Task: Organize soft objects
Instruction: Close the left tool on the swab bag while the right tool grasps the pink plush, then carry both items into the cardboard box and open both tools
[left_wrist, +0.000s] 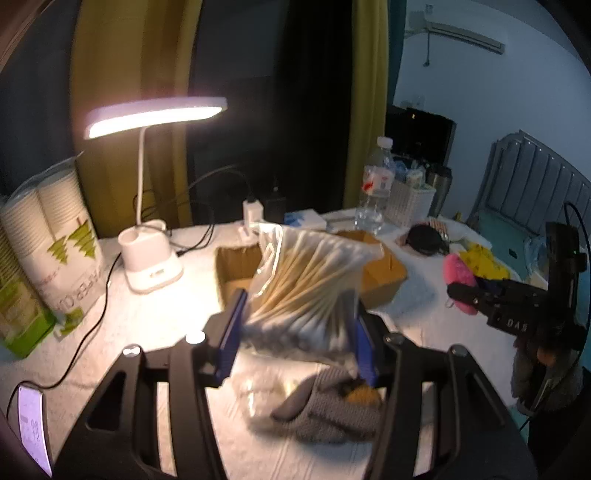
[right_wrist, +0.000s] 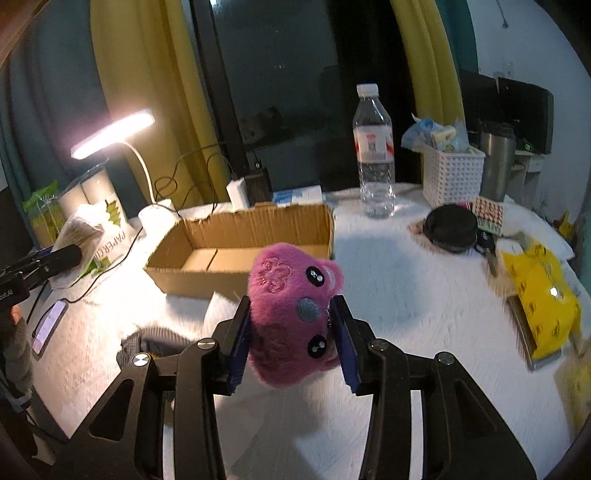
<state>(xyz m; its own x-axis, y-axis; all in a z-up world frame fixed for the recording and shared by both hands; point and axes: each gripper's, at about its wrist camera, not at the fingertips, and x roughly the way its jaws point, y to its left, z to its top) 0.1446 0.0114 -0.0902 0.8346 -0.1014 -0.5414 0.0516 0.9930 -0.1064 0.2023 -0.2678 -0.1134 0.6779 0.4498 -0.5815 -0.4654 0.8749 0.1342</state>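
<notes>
My left gripper (left_wrist: 295, 328) is shut on a clear bag of cotton swabs (left_wrist: 314, 277) and holds it above the white table, in front of an open cardboard box (left_wrist: 384, 273). A grey knitted item (left_wrist: 332, 410) lies on the table below it. My right gripper (right_wrist: 291, 332) is shut on a pink plush toy (right_wrist: 291, 314) and holds it above the table, just in front of the cardboard box (right_wrist: 229, 251), which looks empty. The right gripper with the pink toy (left_wrist: 460, 277) also shows at the right of the left wrist view. The left gripper's swab bag (right_wrist: 79, 236) shows at the left of the right wrist view.
A lit desk lamp (left_wrist: 151, 258), a pack of paper cups (left_wrist: 48, 236) and a phone (left_wrist: 35, 428) stand left. A water bottle (right_wrist: 373, 155), white basket (right_wrist: 450, 177), steel flask (right_wrist: 496, 162), black pouch (right_wrist: 450, 229) and yellow packet (right_wrist: 539, 302) stand right. Cables run behind the box.
</notes>
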